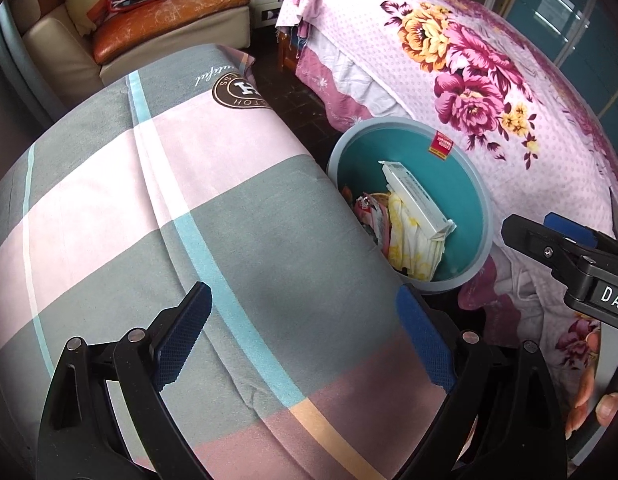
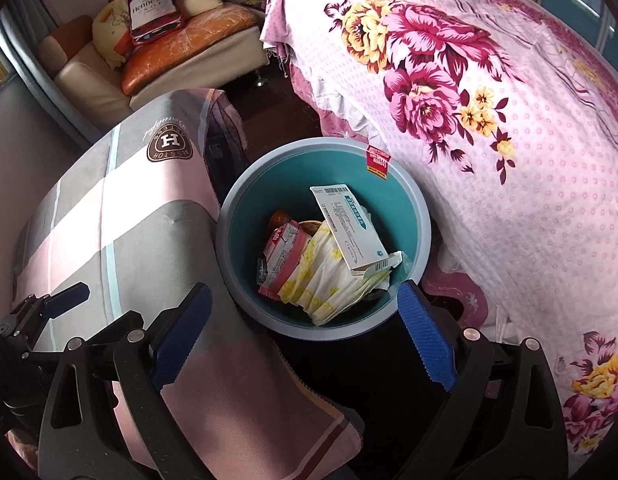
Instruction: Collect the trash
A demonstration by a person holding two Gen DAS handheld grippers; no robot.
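Observation:
A round teal bin (image 2: 237, 216) with a pale grey rim stands on the dark floor between two cloth-covered surfaces. Inside lie a white carton (image 2: 351, 228), a yellow-patterned white wrapper (image 2: 329, 276) and a pink snack packet (image 2: 283, 256). The same bin (image 1: 475, 216) and carton (image 1: 415, 200) show in the left wrist view. My right gripper (image 2: 305, 336) hangs open just above the bin's near rim, nothing between its blue pads. My left gripper (image 1: 305, 336) stands open over the checked cloth (image 1: 189, 220), empty. The right gripper's finger (image 1: 565, 236) enters the left view at the right edge.
A floral pink bedspread (image 2: 509, 160) rises right of the bin. A checked pink and grey cover (image 2: 109, 220) lies to its left. A red label (image 2: 377, 162) sits on the bin's far rim. A sofa with cushions (image 2: 181, 44) stands at the back.

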